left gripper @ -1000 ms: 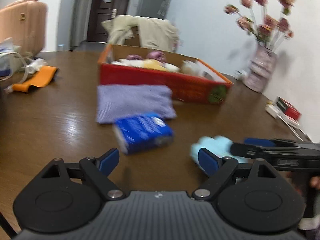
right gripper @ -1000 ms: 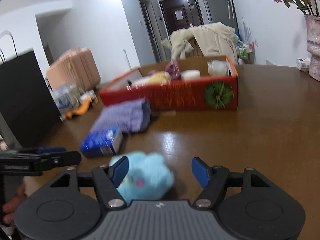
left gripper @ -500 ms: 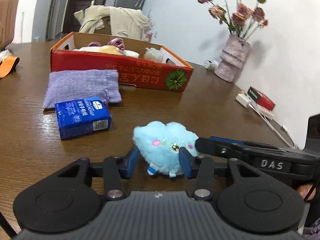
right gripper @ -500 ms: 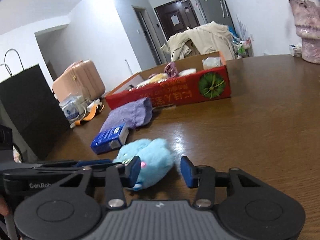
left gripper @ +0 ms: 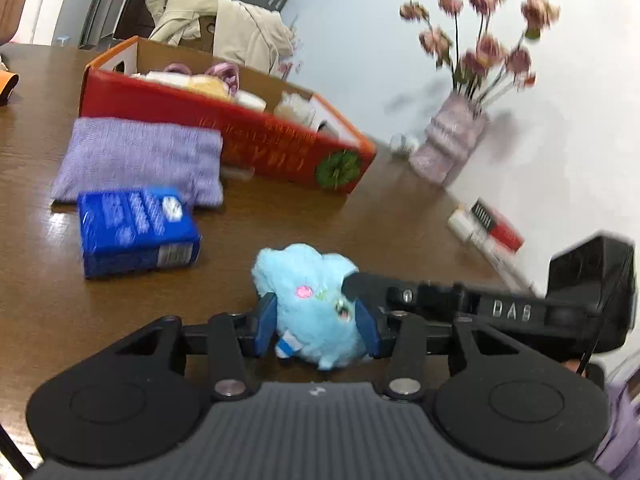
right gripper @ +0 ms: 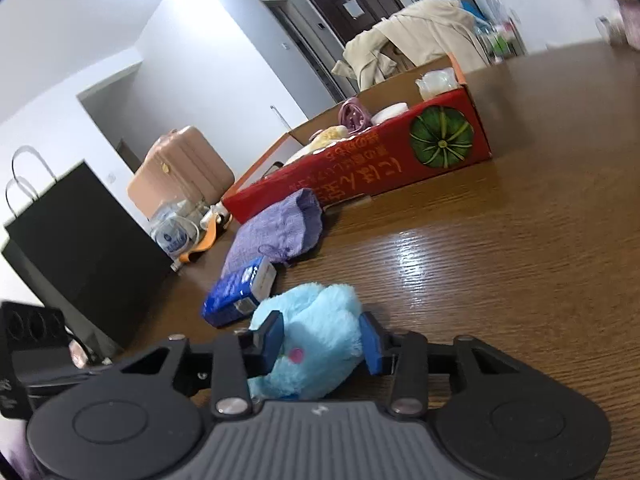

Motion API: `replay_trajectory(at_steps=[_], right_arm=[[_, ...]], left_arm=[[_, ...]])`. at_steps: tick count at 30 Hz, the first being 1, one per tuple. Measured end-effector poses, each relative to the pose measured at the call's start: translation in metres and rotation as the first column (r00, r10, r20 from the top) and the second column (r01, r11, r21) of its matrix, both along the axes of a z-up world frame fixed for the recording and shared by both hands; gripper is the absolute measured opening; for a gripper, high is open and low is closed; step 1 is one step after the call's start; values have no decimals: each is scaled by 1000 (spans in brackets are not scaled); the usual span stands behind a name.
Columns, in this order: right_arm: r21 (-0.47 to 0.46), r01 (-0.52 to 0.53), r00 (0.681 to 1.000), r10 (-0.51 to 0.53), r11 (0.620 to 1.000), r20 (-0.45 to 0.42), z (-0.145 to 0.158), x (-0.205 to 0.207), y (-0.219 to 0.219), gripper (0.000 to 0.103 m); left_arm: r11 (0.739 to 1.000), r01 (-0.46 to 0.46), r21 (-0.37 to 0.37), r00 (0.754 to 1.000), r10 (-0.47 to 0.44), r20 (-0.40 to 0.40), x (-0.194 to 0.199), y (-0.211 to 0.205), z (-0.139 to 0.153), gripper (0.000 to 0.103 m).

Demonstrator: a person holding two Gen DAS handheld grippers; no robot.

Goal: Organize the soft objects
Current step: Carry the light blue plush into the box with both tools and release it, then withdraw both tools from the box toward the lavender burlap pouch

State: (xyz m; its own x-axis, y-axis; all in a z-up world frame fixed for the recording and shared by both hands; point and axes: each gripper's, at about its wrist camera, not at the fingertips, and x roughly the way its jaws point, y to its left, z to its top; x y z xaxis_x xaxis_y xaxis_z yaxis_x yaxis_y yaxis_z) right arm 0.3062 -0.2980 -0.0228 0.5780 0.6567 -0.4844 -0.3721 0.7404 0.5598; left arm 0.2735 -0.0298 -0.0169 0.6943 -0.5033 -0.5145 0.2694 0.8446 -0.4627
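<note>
We see a pale blue plush [left gripper: 316, 304] with a pink cheek spot, and a second pink spot shows on it in the right view. Our left tool [left gripper: 316, 330] and right tool [right gripper: 322, 342] are black with blue pads [left gripper: 266, 326]. The table [right gripper: 520, 248] is brown woodgrain. The pouch [left gripper: 140, 160] is lilac knit; the pack [left gripper: 136, 228] is deep blue with white print. The box [right gripper: 400, 160] is red with orange edging, gold lettering and a green pumpkin. The vase [left gripper: 452, 144] is mottled pink, its flowers [left gripper: 484, 48] dusty rose.
</note>
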Motion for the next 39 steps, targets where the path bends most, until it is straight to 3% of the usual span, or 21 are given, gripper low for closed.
replay_trajectory(at_steps=[5,10,12,15,17,18,19,20,24,28,30,31,33,34,37,39], right_arm=[[22,11,995,-13,1000,101,48,31,0,38],[-75,52,977,-35,996,211,92,117,20,35],[-63,50,985,-39,997,167,91,163,28,34],[-49,15,998,-12,999,57,69,224,44,33],[-116,-8,1000,5,993,-24,51,249,57,33],[-187,-16,999,10,982,-34,43,255,66,33],[-244,-28,999,22,969,-26,38,254,73,24],[-294,-41,999,32,955,-36,35,254,78,2],[-347,-20,1000,20,937,-1,37,239,77,6],[-376,29,997,0,926,78,56,217,68,12],[-367,52,993,-8,929,121,72,201,58,15],[-359,65,989,-12,931,148,82,192,53,18],[-340,87,981,-20,936,195,100,169,43,37],[-337,95,976,-20,937,219,108,156,39,38],[-342,116,957,-13,933,289,125,118,29,40],[-331,128,944,-12,935,330,132,86,24,54]], left_arm=[[999,22,-48,990,-15,143,46,4,52,43],[999,19,-41,985,-12,173,144,6,87,43],[999,-15,-47,989,22,143,184,12,86,43],[996,-81,22,992,79,100,226,20,72,38],[986,-113,119,994,111,24,246,18,54,27],[985,-98,146,995,100,-11,253,16,44,27],[987,-80,142,997,82,-8,254,16,38,27],[987,-44,154,999,46,-6,253,11,36,26],[968,-35,248,999,29,29,251,-11,36,27],[970,-55,236,998,51,25,244,-7,39,27],[966,-66,252,997,51,67,223,-2,53,27],[964,-70,256,994,47,96,209,1,60,27],[960,-89,264,986,48,159,177,12,78,30],[958,-103,268,982,55,181,162,17,86,31],[951,-151,270,966,84,243,112,37,107,52],[943,-192,273,954,114,276,77,52,114,59]])
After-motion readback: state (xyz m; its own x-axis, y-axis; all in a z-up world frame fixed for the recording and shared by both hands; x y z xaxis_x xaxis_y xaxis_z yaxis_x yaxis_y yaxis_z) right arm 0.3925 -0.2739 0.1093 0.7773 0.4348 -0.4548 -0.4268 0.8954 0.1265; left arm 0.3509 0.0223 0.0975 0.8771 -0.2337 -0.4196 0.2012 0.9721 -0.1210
